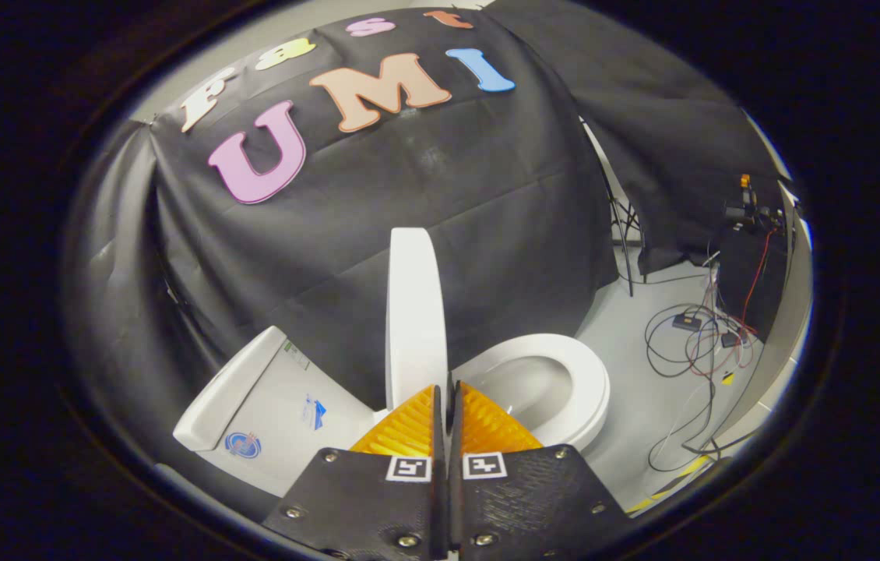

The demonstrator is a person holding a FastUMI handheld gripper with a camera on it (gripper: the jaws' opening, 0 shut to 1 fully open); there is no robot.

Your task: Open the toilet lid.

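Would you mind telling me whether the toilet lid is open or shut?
Open: the toilet lid stands upright, gripper shut on its edge, seat uncovered.

Dim, sharp centre, fisheye-warped edges

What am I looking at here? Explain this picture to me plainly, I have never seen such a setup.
The picture comes from a fisheye camera mounted on a hand-held two-finger gripper, looking forward along its fingers. A person carries this tool; there is no robot arm. The two fingers are closed almost together, with the lower edge of the raised white toilet lid at their tips; whether they pinch it is hard to tell. The lid stands upright, seen edge-on. To one side of it is the toilet seat over the open bowl, to the other the white tank. Beyond the seat, loose cables lie on the grey floor.
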